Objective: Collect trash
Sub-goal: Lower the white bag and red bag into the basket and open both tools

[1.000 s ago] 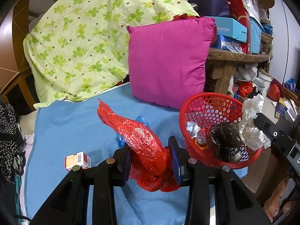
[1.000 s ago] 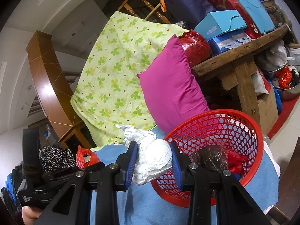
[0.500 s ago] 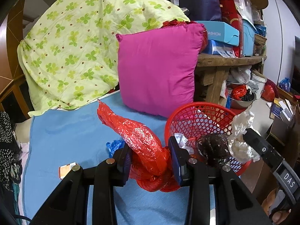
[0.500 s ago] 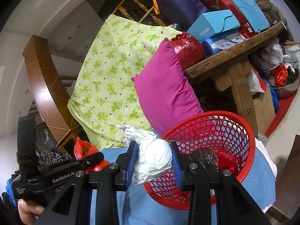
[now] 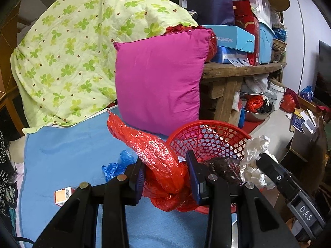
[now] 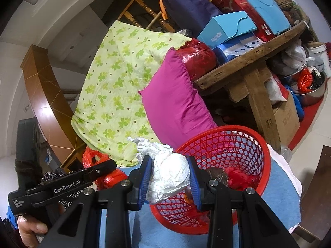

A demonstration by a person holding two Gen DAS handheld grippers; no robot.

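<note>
Across the lower middle of both views, the red basket (image 6: 244, 144) sits on the blue mat (image 5: 62, 150), mouth open to take trash. Left gripper (image 5: 167, 177) clamps a knotted red bag (image 5: 163, 165) beside the rim; right gripper (image 6: 168, 177) pinches a white wad (image 6: 169, 175) at the rim's left edge. Open room lies over the basket.

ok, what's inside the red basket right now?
In the red mesh basket: a dark brown crumpled bag and a red plastic piece beside it. The white wad in the right gripper and the gripper fingers cover the near side.
</note>
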